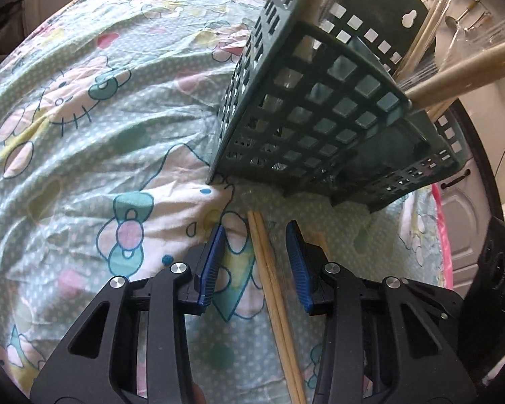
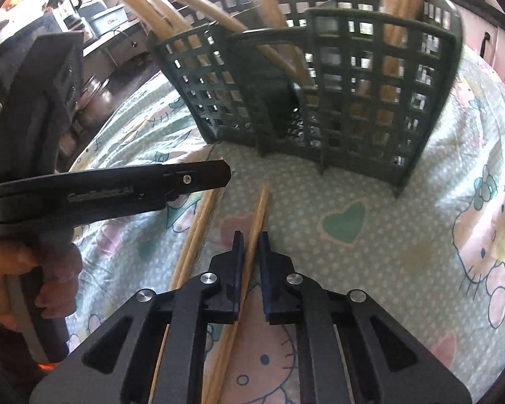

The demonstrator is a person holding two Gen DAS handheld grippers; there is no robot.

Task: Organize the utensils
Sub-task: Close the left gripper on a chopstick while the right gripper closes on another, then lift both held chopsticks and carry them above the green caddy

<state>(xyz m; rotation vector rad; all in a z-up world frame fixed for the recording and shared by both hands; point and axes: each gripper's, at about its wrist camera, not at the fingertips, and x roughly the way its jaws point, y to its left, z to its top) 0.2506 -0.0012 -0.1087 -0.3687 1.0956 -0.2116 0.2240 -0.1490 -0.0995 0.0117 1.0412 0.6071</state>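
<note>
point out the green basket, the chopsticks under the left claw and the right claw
green basket (image 1: 323, 114), left wrist view, front lattice wall
chopsticks (image 1: 269, 269), left wrist view, mid shaft between the blue pads
right claw (image 2: 251, 252), right wrist view, midway between its fingertips

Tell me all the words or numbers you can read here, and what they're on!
None can be read for sure.
Raised lettering on the side of the left gripper, seen from the right wrist: too blurred to read.
Round black part at the right edge of the left wrist view: lettering too small to read.
Cloth: only cartoon cats, bows and hearts, no words.
Basket: no label in view.
</note>
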